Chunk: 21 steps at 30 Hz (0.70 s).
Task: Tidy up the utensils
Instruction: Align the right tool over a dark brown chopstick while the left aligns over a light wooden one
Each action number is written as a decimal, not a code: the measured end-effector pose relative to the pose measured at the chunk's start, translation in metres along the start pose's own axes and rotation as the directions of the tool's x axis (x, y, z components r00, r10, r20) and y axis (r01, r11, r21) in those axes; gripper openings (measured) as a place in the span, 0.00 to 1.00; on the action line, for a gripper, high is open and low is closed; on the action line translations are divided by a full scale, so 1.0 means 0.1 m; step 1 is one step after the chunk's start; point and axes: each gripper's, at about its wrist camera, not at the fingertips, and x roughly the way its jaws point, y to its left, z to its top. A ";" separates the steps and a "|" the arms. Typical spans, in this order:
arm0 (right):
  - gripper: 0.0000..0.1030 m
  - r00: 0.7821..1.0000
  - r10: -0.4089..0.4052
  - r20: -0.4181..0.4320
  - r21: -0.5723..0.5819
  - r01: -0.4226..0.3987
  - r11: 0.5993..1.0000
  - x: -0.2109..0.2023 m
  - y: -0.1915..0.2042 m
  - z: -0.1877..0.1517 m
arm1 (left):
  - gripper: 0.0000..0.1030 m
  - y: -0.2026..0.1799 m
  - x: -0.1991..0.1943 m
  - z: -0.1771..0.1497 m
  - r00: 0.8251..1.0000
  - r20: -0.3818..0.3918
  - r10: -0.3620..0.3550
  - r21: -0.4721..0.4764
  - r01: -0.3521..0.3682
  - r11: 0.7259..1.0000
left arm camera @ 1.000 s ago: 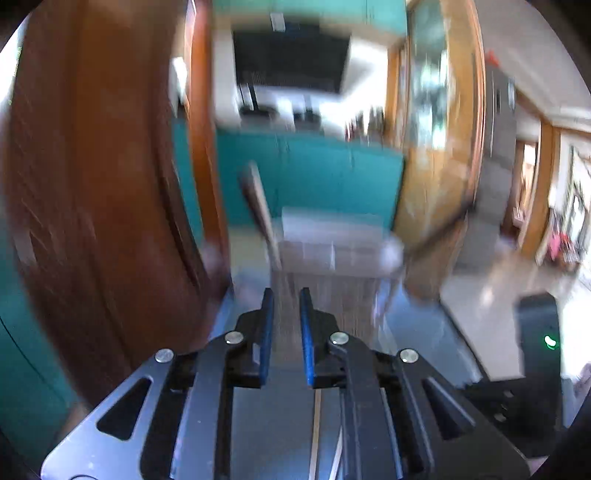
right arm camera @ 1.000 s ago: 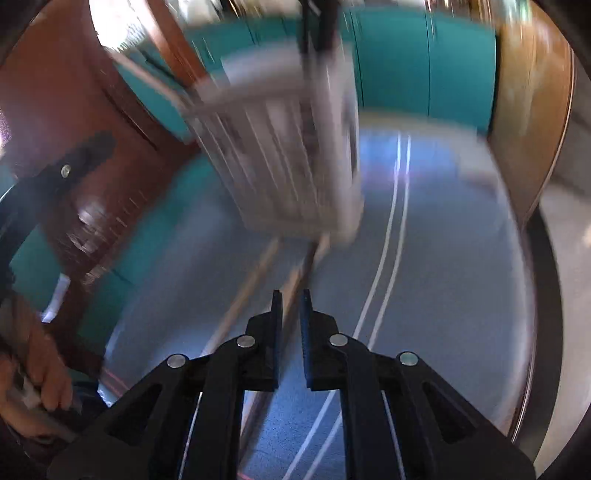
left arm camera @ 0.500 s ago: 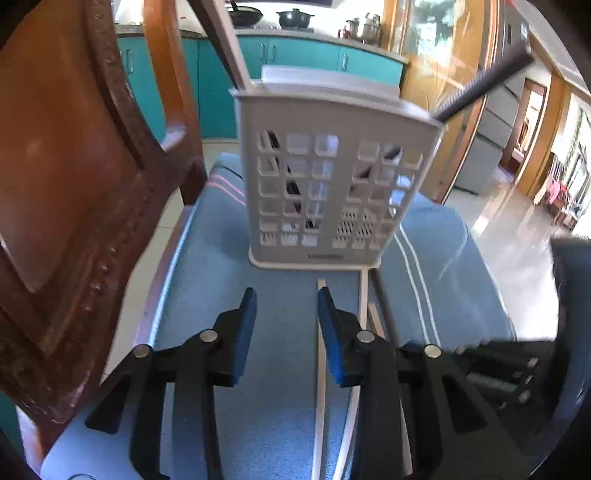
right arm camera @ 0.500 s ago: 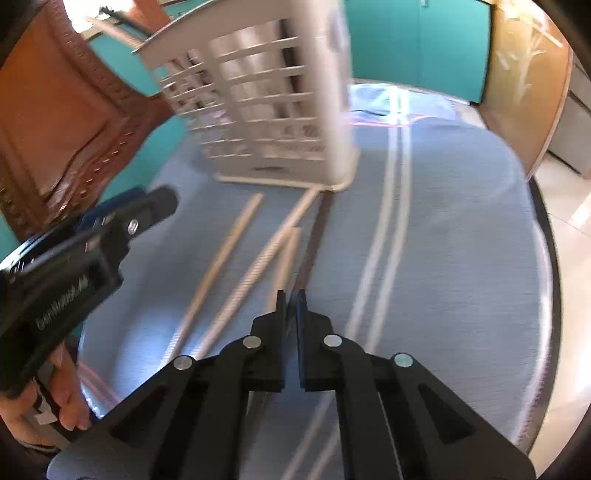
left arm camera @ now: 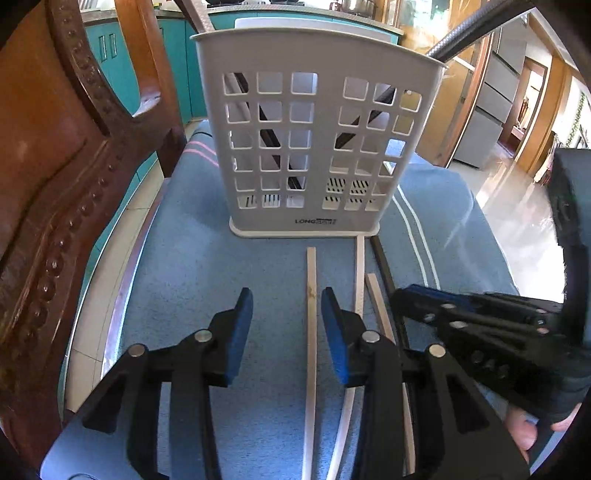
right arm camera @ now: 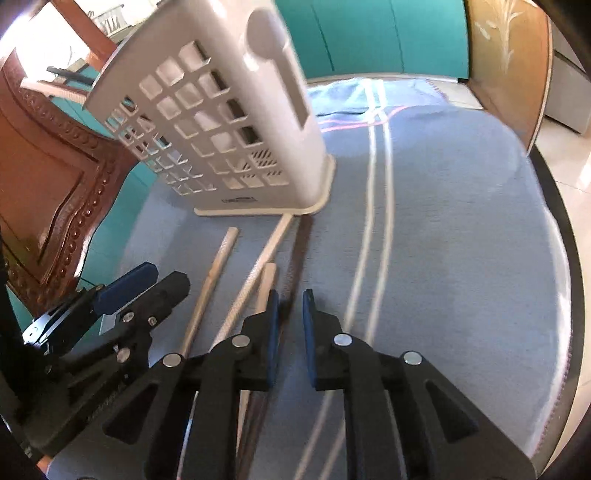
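A: We're at the blue striped cloth (left arm camera: pixel 192 258) on the table, and the white perforated plastic utensil caddy (left arm camera: pixel 314 147) stands upright at its far side. Dark slanted handles show through the holes, and a black ridged handle (left arm camera: pixel 476 27) pokes out over the right rim. So some pieces are already in, I'd say.

B: Plenty is left, though. Four sticks lie flat in front of the caddy: a pale square wooden stick (left arm camera: pixel 311 314) nearest the left, a long off-white stick (left arm camera: pixel 359 273) whose far end touches the caddy's base, a shorter pale wooden stick (left arm camera: pixel 376 299) beside it, and a thin dark stick (left arm camera: pixel 384 264) on the outside.

A: The left gripper (left arm camera: pixel 286 301) hovers low with its blue-padded jaws spread wide, holding nothing. The pale square wooden stick runs just inside the right-hand pad.

B: And the right gripper (right arm camera: pixel 287 306)? Jaws parted by a narrow gap, nothing between them. It sits over the near end of the dark stick.

A: My read: early to midway. Nothing is lifted, four pieces are still on the cloth, and both tools look lined up for a pick.
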 end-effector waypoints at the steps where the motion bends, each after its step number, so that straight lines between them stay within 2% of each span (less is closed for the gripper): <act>1: 0.14 1.000 -0.021 0.011 -0.020 0.021 1.000 0.01 0.04 0.01 | 0.39 -0.01 -0.01 0.01 1.000 0.001 -0.001 0.001 0.001 1.000; 8: 0.11 0.994 -0.112 0.002 -0.155 0.111 0.982 -0.02 0.21 -0.10 | 0.41 -0.03 0.00 0.00 1.000 -0.002 0.005 0.012 -0.005 1.000; 13: 0.11 0.984 -0.180 -0.011 -0.249 0.172 0.953 -0.09 0.22 -0.20 | 0.43 0.00 0.00 -0.01 1.000 -0.005 0.009 0.006 -0.009 1.000; 16: 0.11 0.978 -0.206 0.008 -0.222 0.203 0.954 -0.15 0.10 -0.21 | 0.44 0.00 -0.01 -0.01 1.000 -0.006 0.009 0.005 -0.009 1.000; 21: 0.13 0.986 -0.163 0.025 -0.127 0.165 0.978 -0.23 -0.07 -0.11 | 0.46 -0.01 0.02 -0.01 1.000 -0.014 0.009 0.011 -0.009 1.000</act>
